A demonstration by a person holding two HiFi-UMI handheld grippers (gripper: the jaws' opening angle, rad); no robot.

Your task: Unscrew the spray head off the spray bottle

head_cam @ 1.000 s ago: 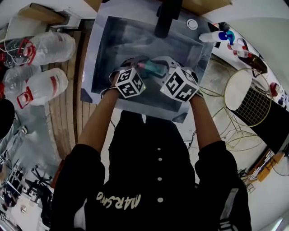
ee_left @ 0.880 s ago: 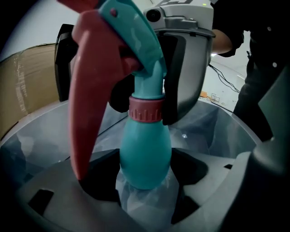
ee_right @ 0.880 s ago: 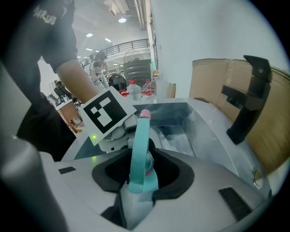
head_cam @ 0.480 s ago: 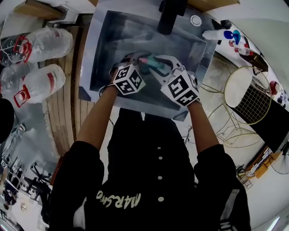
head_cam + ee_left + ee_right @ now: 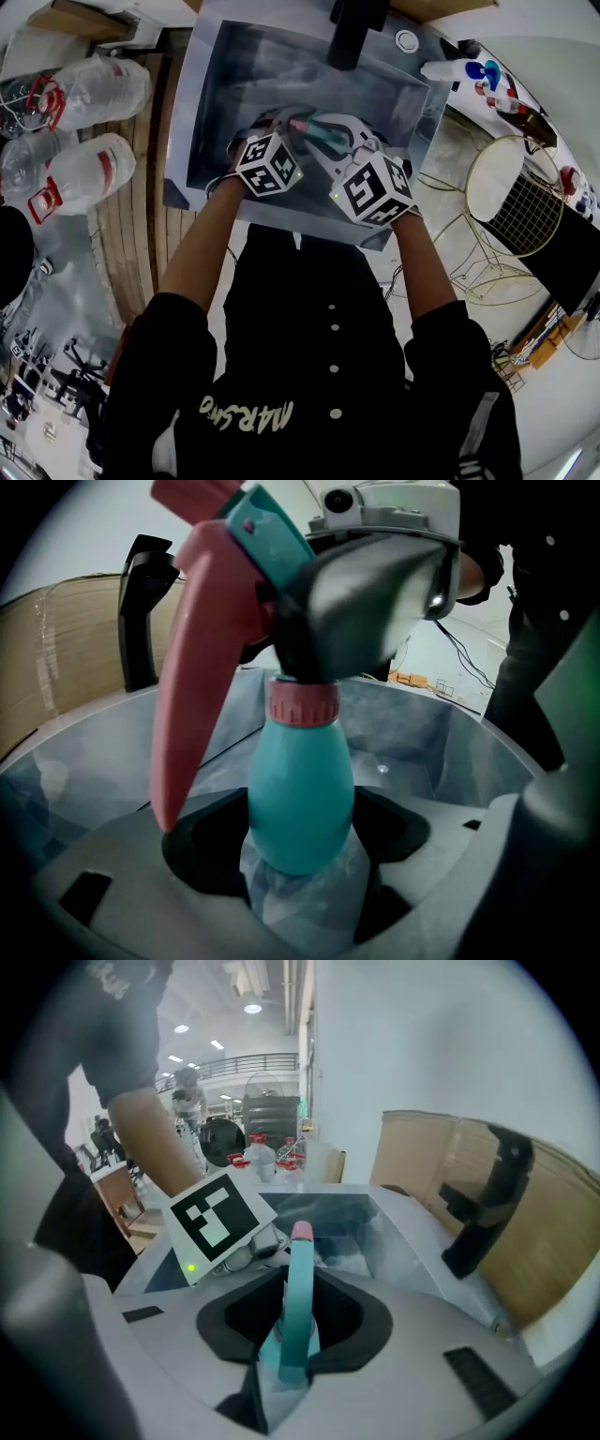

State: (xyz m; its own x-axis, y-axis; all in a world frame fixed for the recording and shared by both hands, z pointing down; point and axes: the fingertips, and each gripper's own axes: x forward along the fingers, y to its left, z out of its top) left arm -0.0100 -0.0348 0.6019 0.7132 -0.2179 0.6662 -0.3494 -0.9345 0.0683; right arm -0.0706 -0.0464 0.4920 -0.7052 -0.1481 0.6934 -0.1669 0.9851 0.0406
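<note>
A teal spray bottle (image 5: 300, 799) with a pink collar (image 5: 303, 702) and a long pink trigger (image 5: 192, 696) is held upright over the sink. My left gripper (image 5: 300, 855) is shut on the bottle's body. In the head view the bottle (image 5: 319, 133) lies between my left gripper (image 5: 286, 136) and my right gripper (image 5: 336, 141). My right gripper (image 5: 291, 1335) has just been closing its jaws on the teal spray head (image 5: 298, 1288), and its pads now press the head's sides. The pink nozzle tip (image 5: 301, 1232) sticks out past them.
A steel sink (image 5: 225, 103) with a black faucet (image 5: 352, 33) lies below the grippers. Large clear water jugs (image 5: 94, 169) stand on the wood floor at the left. A white spray bottle (image 5: 455, 73) lies on the counter at the right, near a round wire stool (image 5: 511, 206).
My right gripper's marker cube has tilted and drawn slightly toward the person. The left gripper and the bottle have stayed in place.
</note>
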